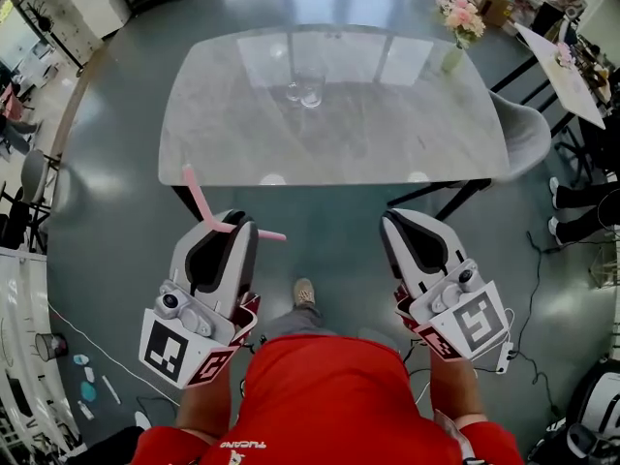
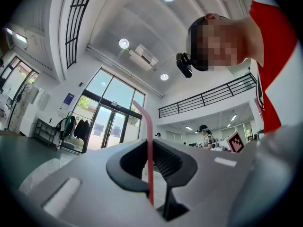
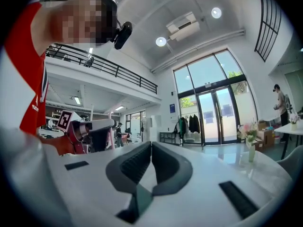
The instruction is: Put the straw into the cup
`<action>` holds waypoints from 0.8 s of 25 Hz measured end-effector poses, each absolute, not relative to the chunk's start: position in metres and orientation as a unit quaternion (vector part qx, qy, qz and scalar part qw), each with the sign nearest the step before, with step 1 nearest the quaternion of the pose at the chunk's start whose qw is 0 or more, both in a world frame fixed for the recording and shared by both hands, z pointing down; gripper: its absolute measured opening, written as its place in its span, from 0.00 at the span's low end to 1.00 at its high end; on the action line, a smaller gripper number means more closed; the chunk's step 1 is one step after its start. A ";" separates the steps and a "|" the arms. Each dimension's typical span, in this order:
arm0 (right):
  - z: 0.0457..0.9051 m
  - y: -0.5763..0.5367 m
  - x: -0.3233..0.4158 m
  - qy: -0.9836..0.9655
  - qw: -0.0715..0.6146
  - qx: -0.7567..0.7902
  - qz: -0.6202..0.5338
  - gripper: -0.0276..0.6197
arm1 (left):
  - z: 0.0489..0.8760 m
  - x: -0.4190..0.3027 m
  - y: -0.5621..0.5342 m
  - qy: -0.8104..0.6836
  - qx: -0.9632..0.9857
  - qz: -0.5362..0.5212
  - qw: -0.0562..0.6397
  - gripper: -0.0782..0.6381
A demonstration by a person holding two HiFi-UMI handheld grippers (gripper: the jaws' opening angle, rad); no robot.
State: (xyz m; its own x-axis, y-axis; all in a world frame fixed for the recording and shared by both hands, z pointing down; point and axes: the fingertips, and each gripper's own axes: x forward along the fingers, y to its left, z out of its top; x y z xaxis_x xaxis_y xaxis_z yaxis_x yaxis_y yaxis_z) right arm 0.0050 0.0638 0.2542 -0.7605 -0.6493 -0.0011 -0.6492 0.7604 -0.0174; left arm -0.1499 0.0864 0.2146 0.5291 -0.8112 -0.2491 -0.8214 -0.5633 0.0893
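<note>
A pink bent straw is clamped in my left gripper, one arm slanting up to the left and the short end poking right. In the left gripper view the straw stands upright between the shut pads, with my left gripper pointing slightly upward. The clear cup stands on the pale table, well ahead of both grippers and apart from them. My right gripper is over the floor short of the table's near edge. Its jaws are shut with nothing between them.
A vase of pink flowers stands at the table's far right corner. A grey chair sits off the right edge, with a second table and seated people beyond. My shoe shows on the floor between the grippers.
</note>
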 end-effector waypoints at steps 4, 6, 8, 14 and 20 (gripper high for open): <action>0.251 0.033 -0.021 0.939 -0.001 -0.345 -0.001 0.05 | 0.217 -0.164 0.055 0.457 -0.879 0.138 0.016 0.16; 0.250 0.020 -0.033 0.939 -0.003 -0.343 0.002 0.05 | 0.219 -0.170 0.041 0.453 -0.880 0.139 0.014 0.16; 0.250 0.007 -0.044 0.940 -0.005 -0.342 0.005 0.05 | 0.221 -0.175 0.028 0.450 -0.882 0.139 0.010 0.16; 0.249 -0.032 -0.066 0.939 -0.007 -0.343 0.007 0.05 | 0.226 -0.182 -0.011 0.438 -0.889 0.136 -0.001 0.16; 0.258 -0.053 -0.076 0.939 -0.012 -0.343 0.001 0.05 | 0.235 -0.179 -0.035 0.429 -0.893 0.135 -0.015 0.16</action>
State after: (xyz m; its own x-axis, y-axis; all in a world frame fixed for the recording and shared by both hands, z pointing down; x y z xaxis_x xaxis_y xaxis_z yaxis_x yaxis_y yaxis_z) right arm -0.0761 -0.0525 0.2577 -0.7650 -0.6436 0.0228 -0.6435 0.7653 0.0095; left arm -0.1787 -0.0352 0.2351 0.5955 -0.7703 -0.2279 -0.7625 -0.6313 0.1416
